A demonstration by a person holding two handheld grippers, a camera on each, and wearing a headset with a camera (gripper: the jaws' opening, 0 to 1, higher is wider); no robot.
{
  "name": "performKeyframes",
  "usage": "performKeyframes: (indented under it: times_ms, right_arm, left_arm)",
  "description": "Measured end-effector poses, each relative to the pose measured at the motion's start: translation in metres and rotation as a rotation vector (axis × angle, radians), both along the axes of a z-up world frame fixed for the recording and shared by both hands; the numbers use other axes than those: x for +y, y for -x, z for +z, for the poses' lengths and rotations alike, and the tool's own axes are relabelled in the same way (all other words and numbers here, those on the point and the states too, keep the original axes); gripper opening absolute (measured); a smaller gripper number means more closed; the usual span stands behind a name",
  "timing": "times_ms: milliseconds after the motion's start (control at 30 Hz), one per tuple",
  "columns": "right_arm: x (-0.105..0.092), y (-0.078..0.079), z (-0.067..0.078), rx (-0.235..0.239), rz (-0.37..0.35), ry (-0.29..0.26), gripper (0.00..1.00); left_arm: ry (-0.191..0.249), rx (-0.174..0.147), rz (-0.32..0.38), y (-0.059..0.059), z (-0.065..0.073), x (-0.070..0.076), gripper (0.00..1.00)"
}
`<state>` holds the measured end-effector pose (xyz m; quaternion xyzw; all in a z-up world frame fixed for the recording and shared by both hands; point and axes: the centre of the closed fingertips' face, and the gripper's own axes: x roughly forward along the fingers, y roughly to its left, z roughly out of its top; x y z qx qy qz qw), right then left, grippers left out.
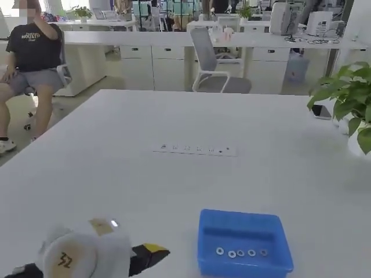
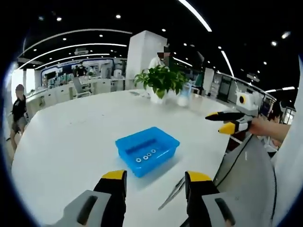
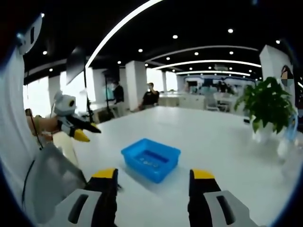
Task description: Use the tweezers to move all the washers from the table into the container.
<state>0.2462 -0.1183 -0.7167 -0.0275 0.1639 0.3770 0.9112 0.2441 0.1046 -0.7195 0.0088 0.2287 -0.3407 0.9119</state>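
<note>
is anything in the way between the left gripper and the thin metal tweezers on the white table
Nothing visible. The thin metal tweezers lie on the bare white table close ahead of the open left gripper; the blue plastic container sits beyond them.

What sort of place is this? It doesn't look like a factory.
Probably an open-plan office: rows of white desks, a grey swivel chair, and a potted plant beside the big white table.

Your bench (image 1: 174, 185) is smooth, matt white. The container (image 1: 243, 267) looks like smooth blue plastic, the washers (image 1: 240, 253) in it shiny metal, and the tweezers (image 2: 171, 194) thin, dull grey metal.
</note>
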Motion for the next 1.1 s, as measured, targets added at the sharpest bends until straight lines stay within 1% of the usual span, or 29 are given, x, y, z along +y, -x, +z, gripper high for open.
performKeyframes:
  times_ms: [33,67,100,133,167,200,267,300,333,433,467,500,533,567,633,700,767,800,900,933,1000,1067,1100]
  right_arm:
    - [-0.001,0.000,0.001,-0.005,-0.004,0.000,0.60]
    - [-0.002,-0.001,0.004,-0.011,-0.012,0.000,0.61]
    - [-0.003,-0.001,0.005,-0.015,-0.016,-0.001,0.61]
    - [-0.008,-0.002,0.003,-0.016,-0.021,-0.002,0.62]
    - [-0.009,-0.003,0.003,-0.015,-0.026,-0.002,0.63]
    - [-0.009,-0.003,0.003,-0.016,-0.030,-0.002,0.64]
    - [-0.010,-0.004,0.003,-0.013,-0.037,-0.008,0.66]
    - [-0.011,-0.005,0.003,-0.013,-0.043,-0.016,0.67]
    - [-0.011,-0.005,0.003,-0.015,-0.046,-0.021,0.68]
    - [-0.013,-0.007,0.003,-0.013,-0.057,-0.032,0.72]
    - [-0.012,-0.007,0.003,-0.016,-0.058,-0.032,0.75]
    - [-0.012,-0.008,0.003,-0.020,-0.062,-0.033,0.79]
    - [-0.011,-0.009,0.003,-0.026,-0.068,-0.031,0.81]
    - [-0.012,-0.010,0.003,-0.029,-0.071,-0.026,0.83]
    - [-0.014,-0.012,0.004,-0.052,-0.089,-0.012,0.91]
    - [-0.015,-0.014,0.008,-0.067,-0.100,-0.020,0.96]
    - [-0.018,-0.015,0.011,-0.078,-0.116,-0.031,0.97]
    - [-0.019,-0.016,0.012,-0.083,-0.123,-0.037,0.99]
    - [-0.022,-0.018,0.016,-0.096,-0.142,-0.049,0.99]
    - [-0.023,-0.018,0.017,-0.098,-0.147,-0.049,0.99]
    - [-0.022,-0.018,0.016,-0.092,-0.146,-0.048,0.99]
    - [-0.021,-0.018,0.015,-0.095,-0.148,-0.034,0.99]
    - [-0.021,-0.018,0.015,-0.097,-0.147,-0.031,0.99]
  left_arm:
    - [0.005,-0.017,0.017,-0.001,0.003,0.001,0.57]
    - [0.001,-0.045,0.042,-0.003,0.006,0.004,0.60]
    - [-0.005,-0.065,0.061,-0.005,0.007,0.007,0.63]
    - [-0.005,-0.095,0.078,-0.006,0.011,0.008,0.67]
    - [-0.002,-0.111,0.092,-0.006,0.014,0.008,0.70]
    - [-0.002,-0.146,0.116,-0.007,0.018,0.010,0.73]
    - [0.009,-0.180,0.142,-0.007,0.025,0.011,0.77]
    - [0.020,-0.217,0.171,-0.009,0.030,0.013,0.79]
    - [0.028,-0.227,0.184,-0.009,0.033,0.013,0.82]
    - [0.074,-0.261,0.236,-0.010,0.042,0.015,0.91]
    - [0.103,-0.279,0.246,-0.010,0.047,0.014,0.94]
    - [0.111,-0.272,0.253,-0.010,0.047,0.014,0.97]
    - [0.112,-0.264,0.268,-0.011,0.045,0.015,0.99]
    - [0.111,-0.264,0.265,-0.010,0.045,0.015,0.99]
    - [0.120,-0.255,0.278,-0.010,0.042,0.016,0.99]
    - [0.120,-0.243,0.276,-0.008,0.039,0.015,0.99]
    - [0.120,-0.239,0.286,-0.007,0.037,0.017,0.99]
    - [0.131,-0.232,0.283,-0.006,0.036,0.016,0.99]
    - [0.139,-0.218,0.292,-0.005,0.033,0.018,0.99]
    - [0.142,-0.210,0.293,-0.004,0.031,0.018,0.99]
    - [0.137,-0.207,0.296,-0.004,0.029,0.019,0.99]
    - [0.141,-0.201,0.292,-0.002,0.028,0.018,0.99]
    - [0.144,-0.183,0.284,0.000,0.024,0.016,0.99]
